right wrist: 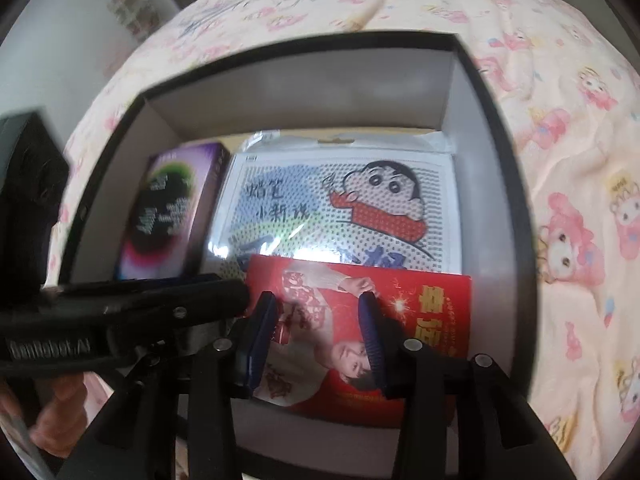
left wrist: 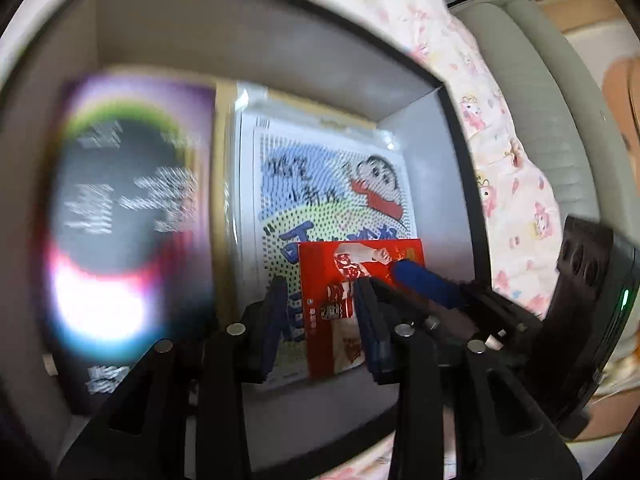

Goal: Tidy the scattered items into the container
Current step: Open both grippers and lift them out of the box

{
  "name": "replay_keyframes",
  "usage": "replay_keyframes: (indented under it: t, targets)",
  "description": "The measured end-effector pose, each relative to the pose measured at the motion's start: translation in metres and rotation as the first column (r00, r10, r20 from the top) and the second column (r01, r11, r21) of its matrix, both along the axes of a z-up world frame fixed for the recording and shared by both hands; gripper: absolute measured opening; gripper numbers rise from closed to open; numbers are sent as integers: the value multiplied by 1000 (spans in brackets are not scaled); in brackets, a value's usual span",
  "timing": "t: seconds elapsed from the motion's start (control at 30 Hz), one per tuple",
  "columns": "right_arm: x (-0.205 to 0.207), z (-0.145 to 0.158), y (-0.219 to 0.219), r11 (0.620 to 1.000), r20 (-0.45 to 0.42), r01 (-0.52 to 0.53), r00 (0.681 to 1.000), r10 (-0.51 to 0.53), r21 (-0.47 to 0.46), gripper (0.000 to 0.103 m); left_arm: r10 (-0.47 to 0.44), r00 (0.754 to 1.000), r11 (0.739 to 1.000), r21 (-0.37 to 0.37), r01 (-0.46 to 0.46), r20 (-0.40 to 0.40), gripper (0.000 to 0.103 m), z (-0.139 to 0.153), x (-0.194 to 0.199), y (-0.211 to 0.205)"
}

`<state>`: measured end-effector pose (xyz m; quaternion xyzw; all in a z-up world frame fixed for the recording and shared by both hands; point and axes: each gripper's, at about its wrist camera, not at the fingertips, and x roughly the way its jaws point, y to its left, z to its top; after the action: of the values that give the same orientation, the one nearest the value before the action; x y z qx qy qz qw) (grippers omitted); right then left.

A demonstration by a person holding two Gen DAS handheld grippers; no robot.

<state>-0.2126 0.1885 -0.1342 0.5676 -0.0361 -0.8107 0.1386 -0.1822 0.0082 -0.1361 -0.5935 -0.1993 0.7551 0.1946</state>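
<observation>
- The red packet (right wrist: 360,332) lies flat in the box (right wrist: 508,184), at the near end of it, right under both grippers; it rests partly on the cartoon sheet (right wrist: 340,204).
- The right gripper (right wrist: 318,334) points steeply down over the red packet. Its blue pads (right wrist: 262,332) stand part open, one to each side of the printed figure. They seem to hover above the packet and not to clamp it, though whether the tips touch it I cannot tell.
- The left gripper (left wrist: 322,322) also points down into the box, jaws part open, with the left half of the red packet (left wrist: 360,280) showing in the gap. No pad presses on it.
- From the left gripper, one blue pad of the right gripper lies just ahead and to the right, over the packet's far right corner.
- Beyond the packet, ahead of both tools, lies the cartoon sheet in a clear wrapper.
- To the left of the sheet stands the purple carton (right wrist: 168,208), against the box's left wall.
- The box sits on a pink patterned bedsheet (right wrist: 580,160).
- A hand (right wrist: 56,412) shows at the lower left of the right view.
</observation>
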Motion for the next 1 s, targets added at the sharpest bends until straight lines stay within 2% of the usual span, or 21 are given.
replay_keyframes:
  t: [0.07,0.17,0.3,0.5,0.53,0.67,0.9,1.0]
  targets:
    - [9,15,1,999,-71,25,997,-22,34,40,-6,995,998,-63,-1,-98,47,25,17,1]
    - [30,40,-3,997,-163,50,986,-41,56,43,-24,971,987,-159,-15,-239,48,58,47,-1]
    - [63,75,-11,996,-260,72,964,-58,46,44,-34,937,978,-206,-41,-347,51,87,73,-8]
    - [103,119,-25,995,-347,97,934,-82,27,47,-65,911,974,-223,-30,-408,55,113,103,-17]
    - [108,121,-29,995,-358,100,930,-83,30,50,-66,906,972,-231,-35,-417,55,117,112,-17]
    - [133,121,-48,996,-364,86,929,-72,21,50,-70,899,967,-253,-46,-431,55,120,139,-31]
    - [163,106,-107,997,-313,-72,948,62,-19,50,24,916,961,-244,-132,-401,55,111,186,-99]
    - [171,99,-141,988,-302,-151,944,135,-31,50,89,919,949,-247,-196,-385,54,102,200,-132]
